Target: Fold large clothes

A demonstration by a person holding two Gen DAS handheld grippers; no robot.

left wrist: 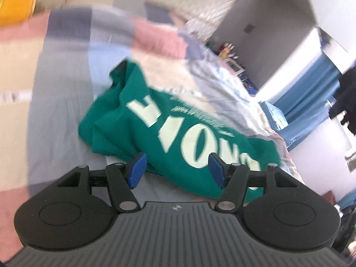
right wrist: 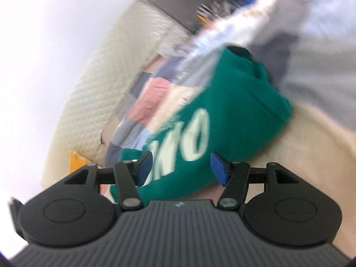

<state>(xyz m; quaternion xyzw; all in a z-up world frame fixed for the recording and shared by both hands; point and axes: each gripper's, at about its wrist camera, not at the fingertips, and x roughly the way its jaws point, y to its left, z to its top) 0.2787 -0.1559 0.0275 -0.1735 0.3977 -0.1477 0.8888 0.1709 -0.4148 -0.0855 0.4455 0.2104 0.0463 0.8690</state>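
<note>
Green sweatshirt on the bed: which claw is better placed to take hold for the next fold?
Probably left. The left claw, open and empty, frames the green sweatshirt near hem; the right claw, also open, views it obliquely.

Left tool (left wrist: 175,169), right tool (right wrist: 181,168): black linkages, blue pads, ribbed grey housing.

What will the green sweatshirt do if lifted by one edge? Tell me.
The green sweatshirt would probably flop and unfold, since it lies in soft, rumpled folds on the patchwork bedcover. Its thick-looking fabric suggests some weight. It seems unlikely to slip or roll.
</note>
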